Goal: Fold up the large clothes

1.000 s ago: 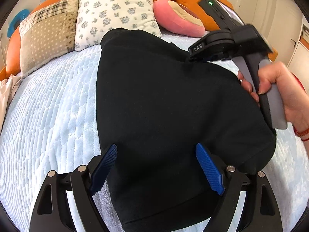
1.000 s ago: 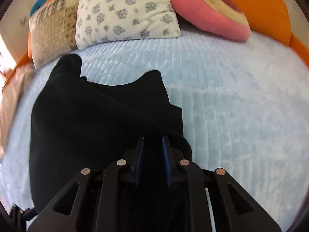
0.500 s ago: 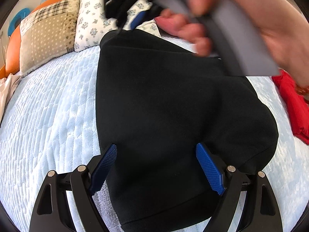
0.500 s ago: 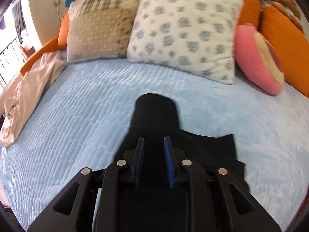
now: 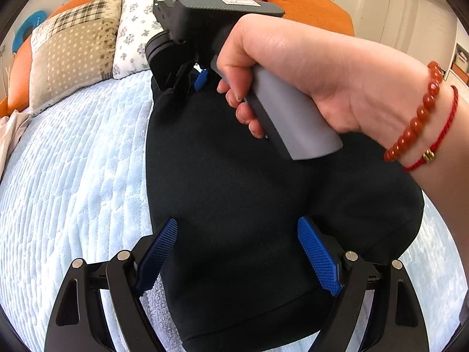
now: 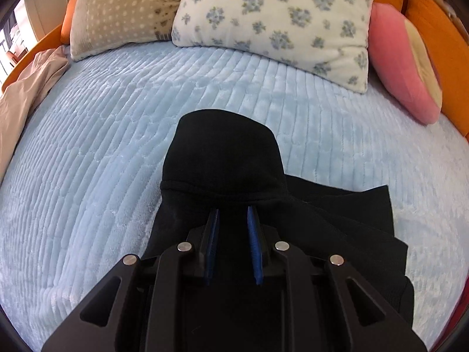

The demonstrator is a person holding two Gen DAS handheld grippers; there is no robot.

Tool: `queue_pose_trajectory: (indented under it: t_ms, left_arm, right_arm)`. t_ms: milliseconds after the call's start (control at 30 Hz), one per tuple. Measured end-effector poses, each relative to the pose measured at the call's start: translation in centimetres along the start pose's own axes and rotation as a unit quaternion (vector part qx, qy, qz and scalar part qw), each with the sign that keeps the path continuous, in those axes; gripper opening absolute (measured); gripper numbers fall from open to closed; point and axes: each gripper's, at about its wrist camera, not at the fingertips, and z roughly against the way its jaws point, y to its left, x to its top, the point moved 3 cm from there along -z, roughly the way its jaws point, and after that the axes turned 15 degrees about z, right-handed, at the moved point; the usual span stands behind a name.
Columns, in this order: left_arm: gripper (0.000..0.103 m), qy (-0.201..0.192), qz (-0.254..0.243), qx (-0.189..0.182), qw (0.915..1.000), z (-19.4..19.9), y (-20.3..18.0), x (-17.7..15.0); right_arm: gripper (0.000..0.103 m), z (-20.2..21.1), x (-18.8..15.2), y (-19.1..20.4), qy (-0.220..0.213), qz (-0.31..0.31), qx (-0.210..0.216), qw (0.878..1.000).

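On the pale blue bed cover (image 6: 102,135) lies the black garment (image 5: 234,193), already doubled into a long, thick bundle. Its long axis runs from the near edge of the bed up toward the pillows, the rounded hood-like end (image 6: 222,158) pointing at the floral pillow (image 6: 272,20) and the broad folded hem nearest the person.

Seen from the left wrist, the left claw (image 5: 239,253) sits at that near end, over the lower left part of the bundle, its two blue pads spread wide to either side of the cloth. It is released and grips nothing; whether the pads brush the fabric cannot be told.

Farther up the same axis, the right claw (image 6: 233,234) is the one closer to the hood end. From its own camera the pads stand narrow and parallel, with black cloth between and beneath them, right at the seam where the hood meets the body; they look clenched on a fold of the garment, though the dark fabric makes the pinch itself hard to see. The person's right hand (image 5: 307,82) holds that tool's grey handle above the middle of the bundle.

My judgement is that the next fold turns on this: the hood end lies straight ahead of the right claw, so it would be drawn back along the long axis toward the left claw.

Beside the floral pillow sit a patchwork pillow (image 5: 73,50) and a pink cushion (image 6: 407,67).
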Motion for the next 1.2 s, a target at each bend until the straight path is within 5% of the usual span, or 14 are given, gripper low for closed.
queue_pose_trajectory:
  t_ms: [133,267,400,633,833,967,1000,1033,1200]
  left_arm:
    - [0.090,0.007,0.003,-0.005,1.0000,0.5,0.2,0.5]
    - [0.091,0.021,0.034,-0.015,0.9991,1.9,1.8,1.6]
    - [0.092,0.029,0.080,-0.033,0.9958,2.9,4.7,3.6]
    - [0.093,0.089,0.169,-0.086,0.9779,0.7,9.5,6.9]
    - [0.093,0.172,0.247,-0.167,0.9390,-4.8,9.8,6.5]
    - [0.100,0.167,0.248,-0.179,0.9372,-6.1,8.6,6.5]
    - [0.099,0.170,0.252,-0.202,0.9310,-6.2,8.2,6.6]
    - [0.099,0.182,0.266,-0.244,0.9145,-6.3,7.6,6.6]
    - [0.100,0.176,0.237,-0.206,0.9331,-6.9,5.6,6.4]
  right_arm:
    - [0.029,2.0,-0.1,0.1,-0.012,0.010,-0.013,1.000]
    - [0.091,6.2,-1.0,-1.2,-0.048,0.000,0.004,0.999]
    - [0.090,11.1,-4.0,-3.3,-0.085,0.003,0.002,0.996]
    - [0.090,14.9,-11.6,-7.3,-0.095,-0.031,0.009,0.995]
    - [0.090,14.7,-18.7,-9.9,-0.080,-0.070,0.048,0.993]
    - [0.090,14.3,-22.2,-11.7,-0.077,-0.106,0.085,0.988]
    - [0.090,14.2,-23.0,-12.1,-0.080,-0.115,0.102,0.985]
    - [0.090,14.0,-23.9,-13.0,-0.088,-0.132,0.132,0.978]
    - [0.092,11.7,-25.4,-16.2,-0.095,-0.205,0.261,0.939]
